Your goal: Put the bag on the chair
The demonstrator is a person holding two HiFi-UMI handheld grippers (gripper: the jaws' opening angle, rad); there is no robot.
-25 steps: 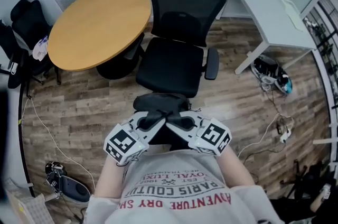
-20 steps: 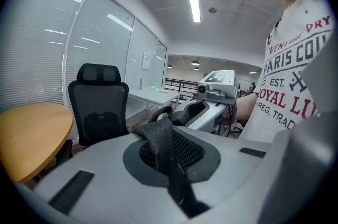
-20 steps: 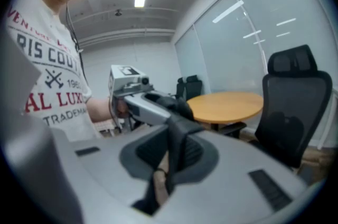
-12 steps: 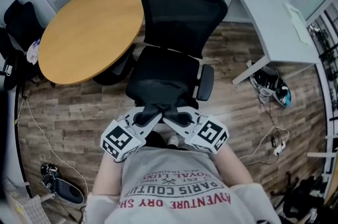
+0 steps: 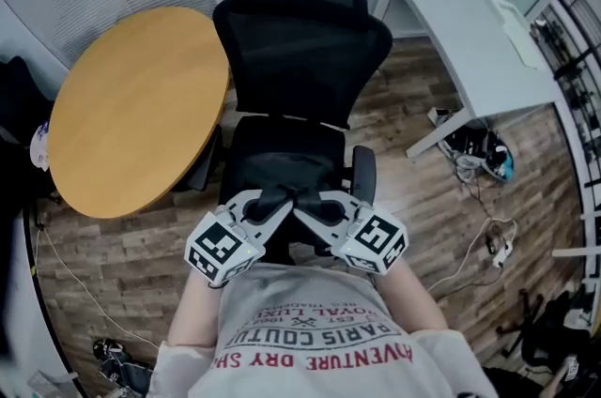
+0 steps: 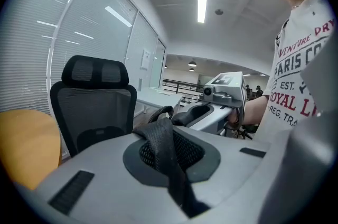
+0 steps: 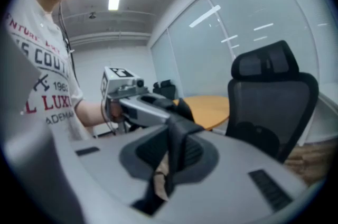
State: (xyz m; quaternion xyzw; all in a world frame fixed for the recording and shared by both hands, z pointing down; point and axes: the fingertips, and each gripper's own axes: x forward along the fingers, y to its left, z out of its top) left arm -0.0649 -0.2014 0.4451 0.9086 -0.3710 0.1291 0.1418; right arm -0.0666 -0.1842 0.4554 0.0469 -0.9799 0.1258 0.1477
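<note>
So, the left hand-held gripper point(image 5: 269, 210) and right hand-held gripper point(image 5: 315, 210) are each pinched tight on the strap point(image 6: 161, 138) of the bag point(image 5: 285, 188). Sharing the weight, I'd guess. The bag hangs over the chair point(image 5: 300, 58) seat, ready to lower.

Black bag point(image 6: 161, 145), held by its straps, over black office chair point(image 5: 300, 39) seat
</note>
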